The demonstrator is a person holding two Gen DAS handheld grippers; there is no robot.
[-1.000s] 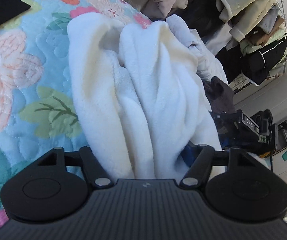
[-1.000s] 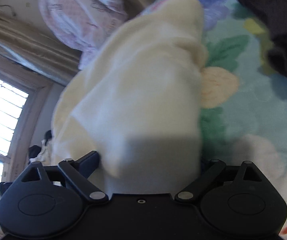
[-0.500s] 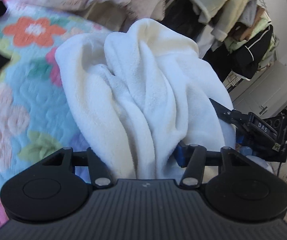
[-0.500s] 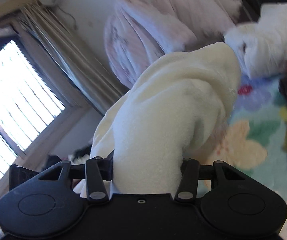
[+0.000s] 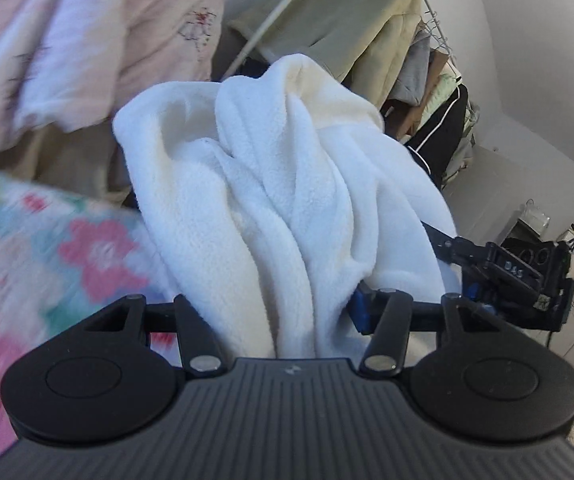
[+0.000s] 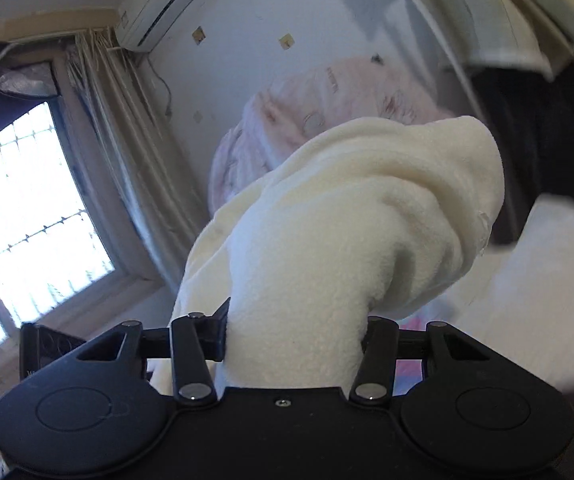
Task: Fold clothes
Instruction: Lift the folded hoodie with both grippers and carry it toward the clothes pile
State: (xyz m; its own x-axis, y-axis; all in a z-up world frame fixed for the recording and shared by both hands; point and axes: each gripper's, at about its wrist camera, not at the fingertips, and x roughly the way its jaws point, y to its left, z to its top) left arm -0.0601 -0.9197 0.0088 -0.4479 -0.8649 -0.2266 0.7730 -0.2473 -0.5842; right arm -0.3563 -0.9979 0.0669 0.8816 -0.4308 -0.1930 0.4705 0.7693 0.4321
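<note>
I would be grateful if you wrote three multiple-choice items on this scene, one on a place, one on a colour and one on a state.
1. Where is the air conditioner?
A. High on the wall above the curtain
B. On the bed
C. On the clothes rack

2. What colour is the fleece garment?
A. Black
B. White
C. Red

3. How do the left tongs stand?
A. Empty, wide open
B. Shut on the fleece garment
C. Shut on a hanger

Key: 1 A, it sits over the curtain; 2 B, the pile is white in both views; 3 B, the fleece bunches between both fingers.
</note>
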